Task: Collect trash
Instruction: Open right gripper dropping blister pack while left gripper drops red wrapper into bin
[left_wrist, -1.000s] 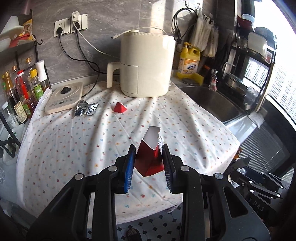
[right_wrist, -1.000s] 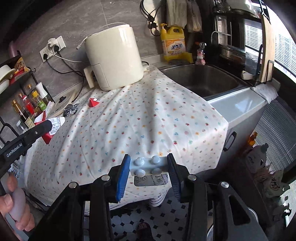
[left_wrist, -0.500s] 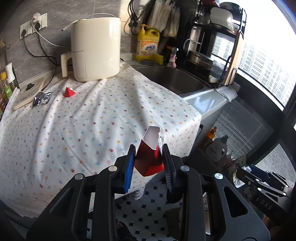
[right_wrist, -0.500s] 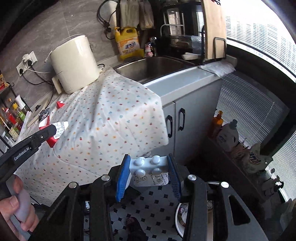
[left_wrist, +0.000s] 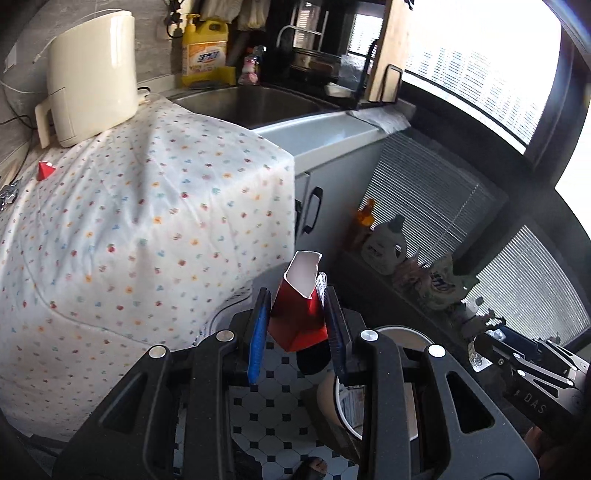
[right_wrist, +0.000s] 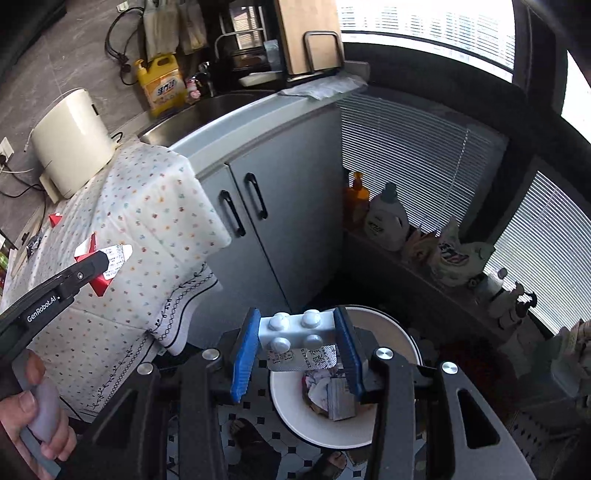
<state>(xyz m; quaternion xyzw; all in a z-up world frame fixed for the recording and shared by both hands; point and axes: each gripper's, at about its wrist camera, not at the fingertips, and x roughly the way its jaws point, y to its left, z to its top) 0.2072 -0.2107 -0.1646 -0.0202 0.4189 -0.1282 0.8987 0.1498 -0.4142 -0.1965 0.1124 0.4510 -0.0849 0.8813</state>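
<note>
My left gripper (left_wrist: 297, 314) is shut on a torn red carton (left_wrist: 300, 312), held in the air past the counter's edge; it also shows in the right wrist view (right_wrist: 101, 264). My right gripper (right_wrist: 297, 345) is shut on a pale blue toy brick (right_wrist: 297, 328) with a foil pill blister (right_wrist: 303, 359) under it, right above a round white bin (right_wrist: 291, 413) that holds paper scraps. The bin's rim (left_wrist: 397, 332) shows behind the left fingers. A small red scrap (left_wrist: 45, 170) and a crumpled foil piece (left_wrist: 8, 192) lie on the dotted cloth.
A cream air fryer (left_wrist: 92, 70) stands at the back of the cloth-covered counter (left_wrist: 147, 206), a sink (left_wrist: 243, 105) beside it. Grey cabinet doors (right_wrist: 258, 221) stand below. Bottles (right_wrist: 386, 218) and bags sit on a low ledge under the blinds. The floor is tiled.
Both grippers have swung right, away from the counter and down toward the floor. The white bin has come into view under the right gripper. Both loads stay gripped.
</note>
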